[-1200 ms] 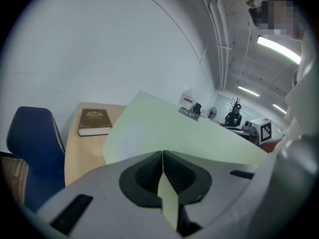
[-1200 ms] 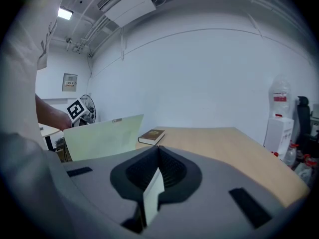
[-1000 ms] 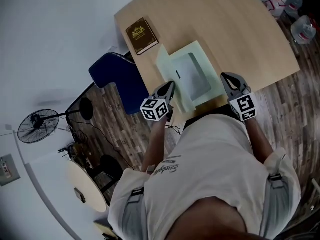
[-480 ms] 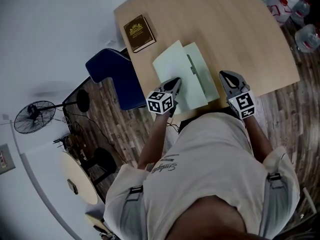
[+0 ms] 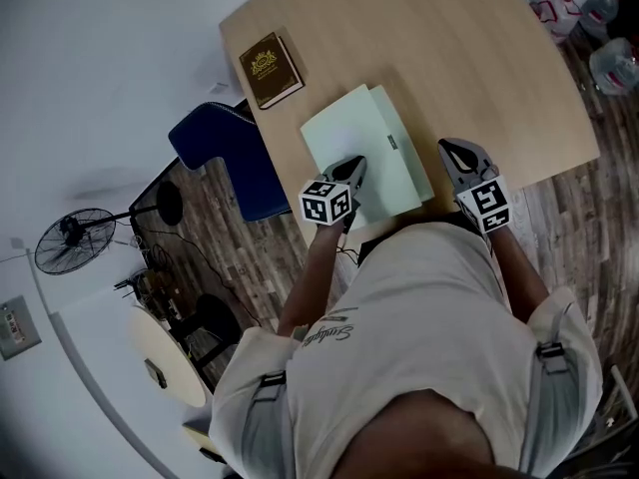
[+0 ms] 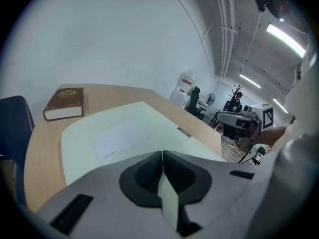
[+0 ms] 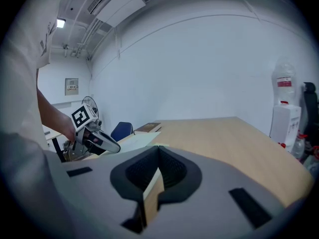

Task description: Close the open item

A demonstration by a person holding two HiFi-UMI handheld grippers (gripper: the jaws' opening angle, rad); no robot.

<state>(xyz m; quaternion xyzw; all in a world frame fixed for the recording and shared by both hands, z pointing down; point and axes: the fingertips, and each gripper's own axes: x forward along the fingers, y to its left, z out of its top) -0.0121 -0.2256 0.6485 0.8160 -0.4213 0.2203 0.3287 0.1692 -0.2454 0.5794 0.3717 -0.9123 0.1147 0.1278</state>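
Observation:
A pale green laptop point(image 5: 364, 153) lies near the front edge of the wooden table point(image 5: 449, 48), its lid down flat on the base. My left gripper point(image 5: 354, 165) rests with shut jaws on the lid's near corner; in the left gripper view the lid point(image 6: 119, 133) spreads out just past my left gripper point(image 6: 162, 156). Just right of the laptop, my right gripper point(image 5: 449, 148) hovers with its jaws shut on nothing. The right gripper view looks past my right gripper point(image 7: 158, 151) across the table to the laptop point(image 7: 134, 139) and the left gripper point(image 7: 99, 141).
A brown book point(image 5: 268, 68) lies at the table's far left corner. A blue chair point(image 5: 225, 158) stands left of the table. Water bottles point(image 5: 599, 28) sit on the floor at the upper right, and a fan point(image 5: 70, 242) stands at the left.
The laptop's lid stood raised a second ago and has come down onto the base. My left gripper moved right and forward with the lid. The right gripper barely moved.

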